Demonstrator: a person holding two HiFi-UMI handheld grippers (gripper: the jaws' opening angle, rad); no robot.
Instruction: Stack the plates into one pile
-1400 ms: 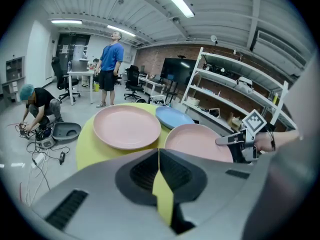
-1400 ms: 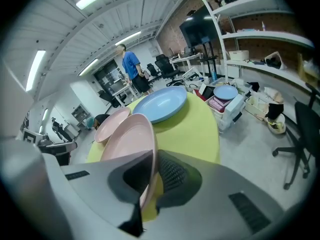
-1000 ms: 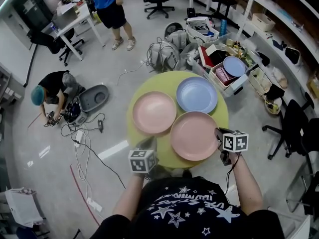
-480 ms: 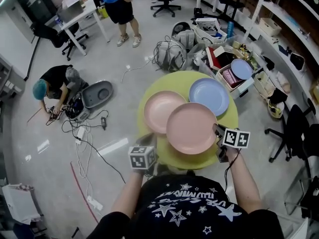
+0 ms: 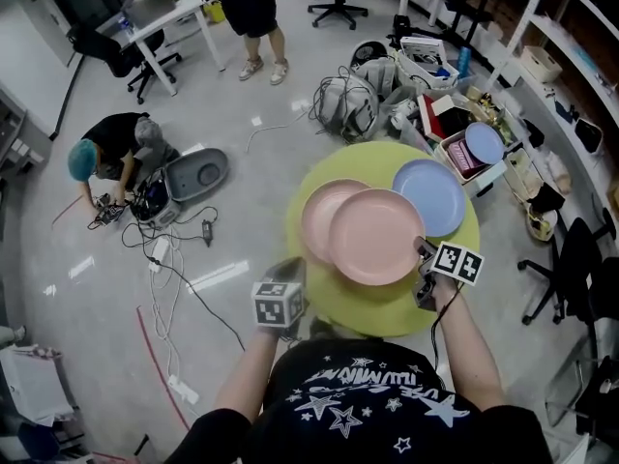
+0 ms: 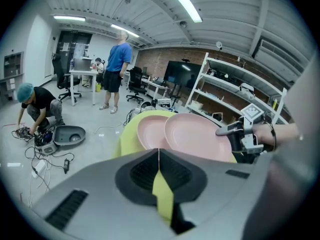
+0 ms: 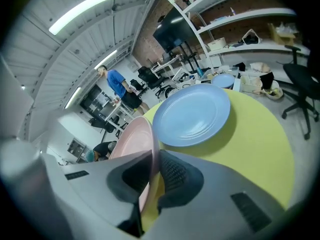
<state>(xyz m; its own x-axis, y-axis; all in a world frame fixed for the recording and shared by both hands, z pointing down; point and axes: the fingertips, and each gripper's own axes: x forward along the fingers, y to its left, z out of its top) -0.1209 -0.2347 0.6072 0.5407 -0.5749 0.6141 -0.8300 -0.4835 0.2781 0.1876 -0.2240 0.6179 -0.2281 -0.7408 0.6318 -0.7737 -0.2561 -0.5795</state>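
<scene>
Plates number three on the round yellow-green bench (image 5: 387,309): a pale blue round plate (image 5: 432,196) lying flat at the far right, a pink round plate (image 5: 315,218) lying flat to its left, and a second pink round plate (image 5: 375,236) of the same kind nearest the person. The second pink round plate overlaps the right part of the first, and its far edge comes just up to the blue one. Whether it rests on the first or hangs just above it cannot be told.

The right hand-held gripper (image 5: 422,249) has this plate by its near right rim. In the right gripper view the thin rim runs between the two ribbed pads, which stand only narrowly apart and lie against it on either side. The jaws have just been opening a little.

The left hand-held gripper (image 5: 292,267) hovers at the bench's near left edge, apart from all three plates, its jaws brought together with nothing between them.

Beyond the bench, on the grey floor, lie tangled cables (image 5: 155,259). A crouching person (image 5: 116,138) bends over them, and a standing person (image 5: 253,8) is beside a white desk (image 5: 169,13)
</scene>
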